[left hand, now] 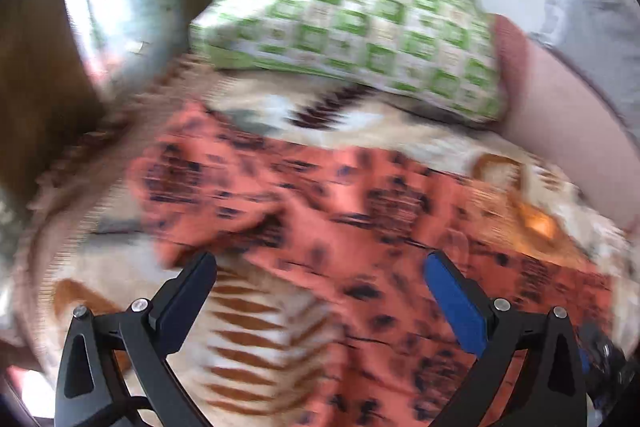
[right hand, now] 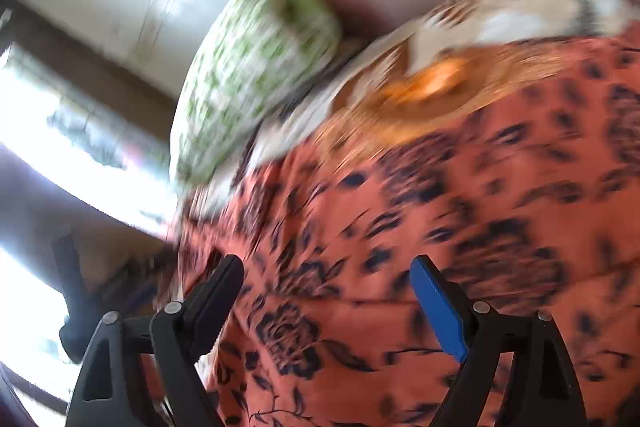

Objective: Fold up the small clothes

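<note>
A big blanket (left hand: pixel 256 343) with brown, white and orange tiger stripes covers the bed, and everything else lies on top of it. At the far end sits a fat pillow (left hand: pixel 360 39) with green and white squares, and a plain pink cushion (left hand: pixel 560 131) is right beside it. The thing to fold is the orange cloth (left hand: pixel 360 211) with dark flower marks. It is spread on the blanket in front of the pillow, a bit bumpy and wrinkled, and it fills most of the right camera's view (right hand: pixel 460 227). Both pictures are blurry, so small folds and edges are hard to see. The left gripper (left hand: pixel 320 267) has its two fingers wide apart, over the near edge of the cloth, and there is nothing between them. The right gripper (right hand: pixel 326 273) is wide open too, over the cloth, and it holds nothing. I cannot tell if any finger is touching the cloth. I think the next job is to pinch an edge or a corner. What could go wrong? A gripper could close on the blanket as well as the cloth, because the two lie flat together, and then the blanket would lift too. The cloth looks thin and slippery, so it could slide out of a weak pinch. If the wrinkles stay, the fold could come out crooked.
</note>
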